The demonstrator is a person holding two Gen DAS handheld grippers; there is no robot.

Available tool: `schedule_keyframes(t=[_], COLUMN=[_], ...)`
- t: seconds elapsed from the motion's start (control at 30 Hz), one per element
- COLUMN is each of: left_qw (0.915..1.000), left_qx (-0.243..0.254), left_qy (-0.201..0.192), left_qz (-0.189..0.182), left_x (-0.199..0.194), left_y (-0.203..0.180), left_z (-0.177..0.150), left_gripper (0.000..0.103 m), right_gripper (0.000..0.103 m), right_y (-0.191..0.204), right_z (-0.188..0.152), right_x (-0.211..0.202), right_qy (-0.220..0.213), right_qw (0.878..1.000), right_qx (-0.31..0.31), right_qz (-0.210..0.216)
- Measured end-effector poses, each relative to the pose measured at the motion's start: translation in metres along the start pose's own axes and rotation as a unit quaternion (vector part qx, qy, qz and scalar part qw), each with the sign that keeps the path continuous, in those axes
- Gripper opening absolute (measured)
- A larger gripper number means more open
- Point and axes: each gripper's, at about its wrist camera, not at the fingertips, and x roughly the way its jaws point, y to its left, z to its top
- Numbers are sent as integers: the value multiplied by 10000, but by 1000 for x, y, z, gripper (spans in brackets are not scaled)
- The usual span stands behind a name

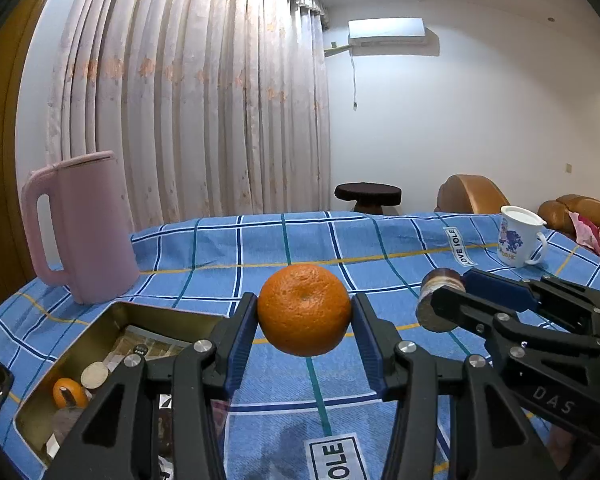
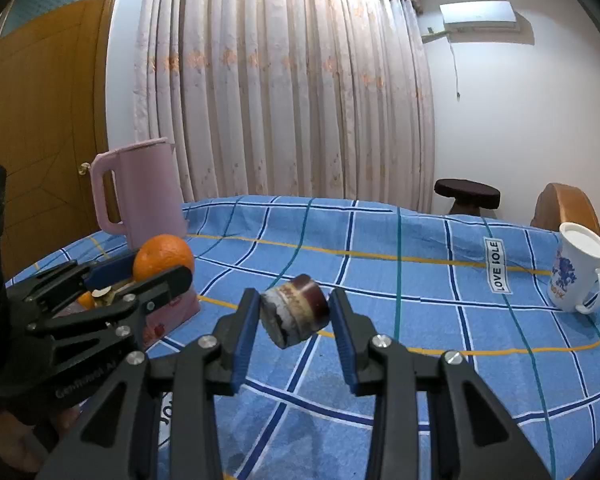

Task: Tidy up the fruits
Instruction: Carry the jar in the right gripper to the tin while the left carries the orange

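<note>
My left gripper (image 1: 305, 305) is shut on an orange (image 1: 304, 320) and holds it above the blue checked tablecloth (image 1: 260, 248). To its right, my right gripper (image 2: 295, 300) is shut on a small brown-and-white round jar (image 2: 296, 314), tilted and also off the cloth. From the right wrist view the orange (image 2: 163, 258) sits at the left, over a tin box (image 2: 172, 312). That open box (image 1: 116, 312), gold inside, lies low on the left and holds a smaller orange (image 1: 69, 392) and several round items, partly hidden by my fingers.
A pink kettle (image 1: 84, 228) stands behind the box at the table's left. A white printed mug (image 1: 520, 236) stands at the far right. Beyond the table are a curtain, a dark stool (image 1: 368, 194) and brown armchairs.
</note>
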Motion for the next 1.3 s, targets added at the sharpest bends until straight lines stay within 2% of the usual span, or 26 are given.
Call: schedule_keyframes(t=[0.53, 0.73, 0.87, 0.97, 1.13, 1.3], left_qw=[9995, 9998, 9993, 9982, 9950, 9901], left_qx=[-46, -150, -271, -375, -531, -692], left_qy=[-261, 20, 255, 372, 544, 775], left_qz=[157, 92, 85, 290, 644, 940], left_x=[-17, -20, -23, -28, -33, -35], left_y=[2, 9, 28, 48, 83, 116], left_z=[-3, -5, -3, -2, -3, -10], left_gripper=[50, 50, 50, 50, 50, 50], right_gripper=[39, 39, 39, 39, 39, 39], right_y=[6, 9, 14, 26, 65, 107], right_z=[-4, -3, 1, 9, 21, 26], right_x=[-16, -14, -7, -1, 14, 34], right_qy=[-264, -208, -111, -99, -53, 180], right_qw=[9995, 9997, 9998, 9992, 9965, 9911], right_qx=[-83, -76, 63, 77, -163, -457], right_qz=[-147, -82, 129, 373, 823, 1233])
